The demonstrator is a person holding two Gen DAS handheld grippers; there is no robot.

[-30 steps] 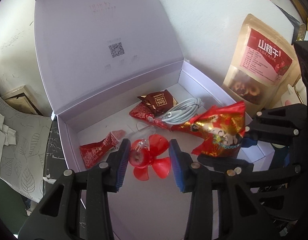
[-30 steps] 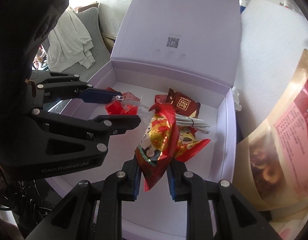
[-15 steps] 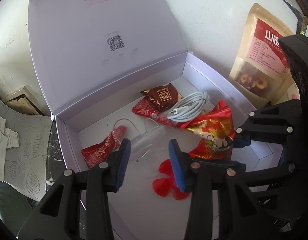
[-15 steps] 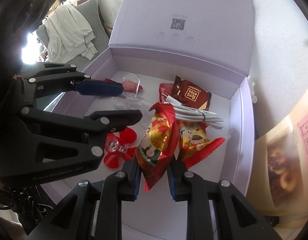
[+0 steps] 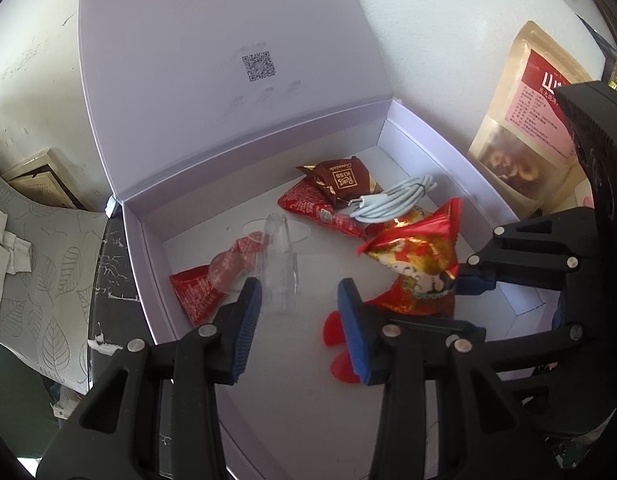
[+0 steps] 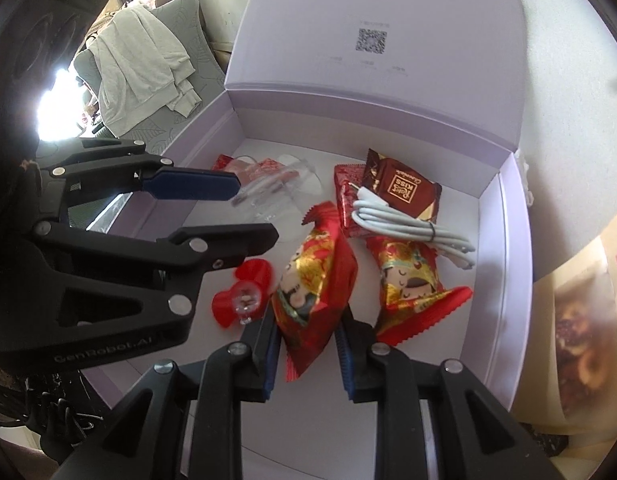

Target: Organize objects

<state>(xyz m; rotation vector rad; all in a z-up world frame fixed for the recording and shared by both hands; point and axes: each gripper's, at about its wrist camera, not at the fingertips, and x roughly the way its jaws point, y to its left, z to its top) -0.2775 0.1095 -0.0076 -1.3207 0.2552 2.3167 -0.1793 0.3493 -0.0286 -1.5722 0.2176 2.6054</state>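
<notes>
Two grippers hang over the open box [image 5: 448, 168]; left gripper [image 5: 298, 312] jaws gape empty at lower centre; right gripper [image 6: 308, 344] jaws clamp a red-gold snack packet [image 6: 312, 280].

- Open box [image 5: 144, 240] is sitting with its lid [image 5: 228, 60] standing up along the far side.
- Chocolate packet [image 6: 400, 188] is lying at the back of the box floor, overlapping a flat sachet [image 6: 344, 200].
- Coiled cable [image 6: 408, 228] is lying across both, just in front.
- Clear stand [image 5: 278, 264] is lying left of them, over another sachet [image 5: 196, 292] by the left wall.
- Fan blade [image 6: 244, 292] is lying on the floor nearer, left of the figure packet [image 6: 312, 292].
- A second figure packet [image 6: 412, 284] is lying to its right.
- Standing pouch [image 5: 528, 120] is sitting outside, beyond the right wall.
</notes>
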